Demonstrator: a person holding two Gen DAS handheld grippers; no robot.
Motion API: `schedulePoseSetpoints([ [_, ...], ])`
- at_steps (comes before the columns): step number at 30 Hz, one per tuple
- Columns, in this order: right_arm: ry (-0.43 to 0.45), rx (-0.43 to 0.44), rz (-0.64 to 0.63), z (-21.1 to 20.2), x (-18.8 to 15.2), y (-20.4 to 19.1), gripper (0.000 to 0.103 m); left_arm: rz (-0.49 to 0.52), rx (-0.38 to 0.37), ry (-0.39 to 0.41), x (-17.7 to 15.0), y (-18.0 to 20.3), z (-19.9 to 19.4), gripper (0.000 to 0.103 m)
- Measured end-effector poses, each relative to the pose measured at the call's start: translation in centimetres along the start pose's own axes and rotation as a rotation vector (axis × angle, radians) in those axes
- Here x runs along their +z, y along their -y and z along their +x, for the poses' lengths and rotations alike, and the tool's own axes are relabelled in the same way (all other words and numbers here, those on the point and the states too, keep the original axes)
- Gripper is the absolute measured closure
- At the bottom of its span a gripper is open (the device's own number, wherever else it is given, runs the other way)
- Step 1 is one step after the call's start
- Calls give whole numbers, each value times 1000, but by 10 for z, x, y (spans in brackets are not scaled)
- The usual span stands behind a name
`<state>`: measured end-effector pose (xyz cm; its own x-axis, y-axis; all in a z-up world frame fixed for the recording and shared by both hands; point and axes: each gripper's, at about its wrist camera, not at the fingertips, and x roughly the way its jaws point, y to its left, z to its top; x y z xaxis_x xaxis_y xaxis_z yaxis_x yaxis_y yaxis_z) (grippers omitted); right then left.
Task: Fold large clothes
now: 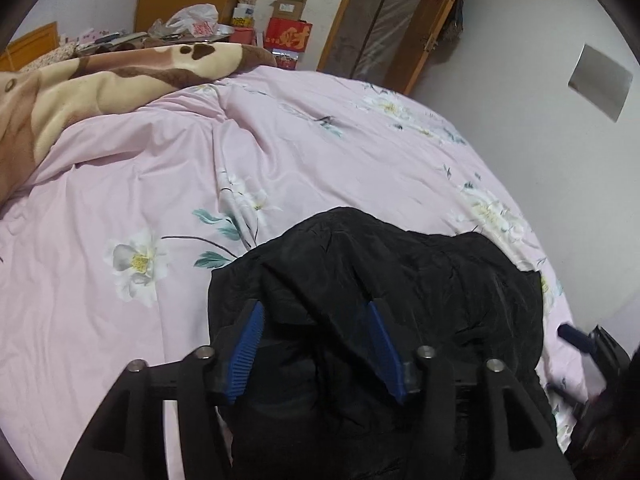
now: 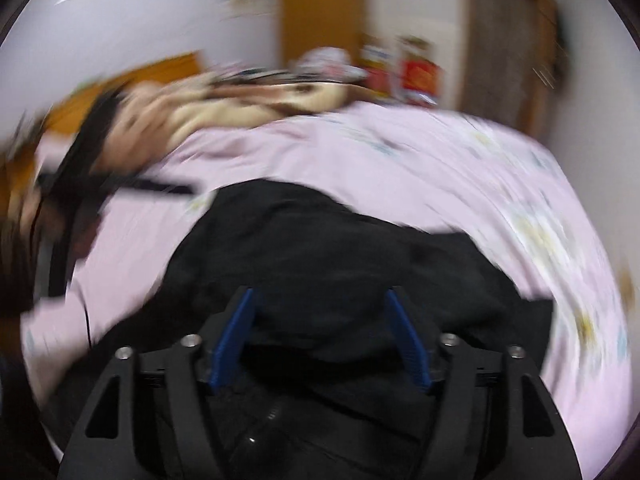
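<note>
A: Largest first: wide bed under a pink flower-printed sheet (image 1: 168,184), rumpled, with a brown and cream fleece blanket (image 1: 80,80) heaped at the far left.

B: And on that sheet, near the front right edge: the crumpled black shiny jacket (image 1: 400,280), bunched into a rounded heap. Looks partly gathered, perhaps folded over once; no neat, flat rectangle yet. Probably somewhere in the middle of the job, with squaring and flattening left.

A: Hard to read more from the right wrist view, heavily smeared. Same dark heap there (image 2: 320,248), plus a dark rig at the left edge, likely the other tool.

B: Grip state? Left gripper (image 1: 316,304): blue pads spread apart above the black cloth, nothing pinched between them, so released. Right gripper (image 2: 320,296): jaws likewise parted over the jacket, no fabric caught as far as the blur allows.

A: Containers, then. Red printed carton (image 1: 289,38) beyond the bed, with an open brown cardboard box (image 1: 289,7) stacked on top; contents not visible. White plastic bag (image 1: 194,20) beside them, bulging, contents impossible to tell.
</note>
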<state>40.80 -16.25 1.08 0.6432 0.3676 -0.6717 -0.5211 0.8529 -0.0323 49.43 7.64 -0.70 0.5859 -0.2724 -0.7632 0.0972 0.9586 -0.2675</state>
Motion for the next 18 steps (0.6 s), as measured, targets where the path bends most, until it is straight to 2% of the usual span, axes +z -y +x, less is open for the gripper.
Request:
schedulePoseSetpoints([
  [3,-41,-1,-148,28,-10,-42,31,-17,-3,-15,4,1,10,40],
  [5,-56,-37,-237,48,-12,-61,31,-36,-13,-29,7,0,17,40],
  [9,-111,-106,-343,76,-25,-80,31,-62,-9,-70,10,0,35,40],
  [11,-158,-157,-328,87,-29,-77,59,-70,-25,-75,11,1,41,40],
  [12,-156,-170,-312,81,-32,-69,80,-73,-34,-77,11,2,43,40],
  [15,-132,-177,-247,65,-32,-52,95,-97,-49,-63,13,2,43,40],
  [18,-75,-120,-215,32,-29,-46,97,-85,-31,-42,15,3,39,40],
])
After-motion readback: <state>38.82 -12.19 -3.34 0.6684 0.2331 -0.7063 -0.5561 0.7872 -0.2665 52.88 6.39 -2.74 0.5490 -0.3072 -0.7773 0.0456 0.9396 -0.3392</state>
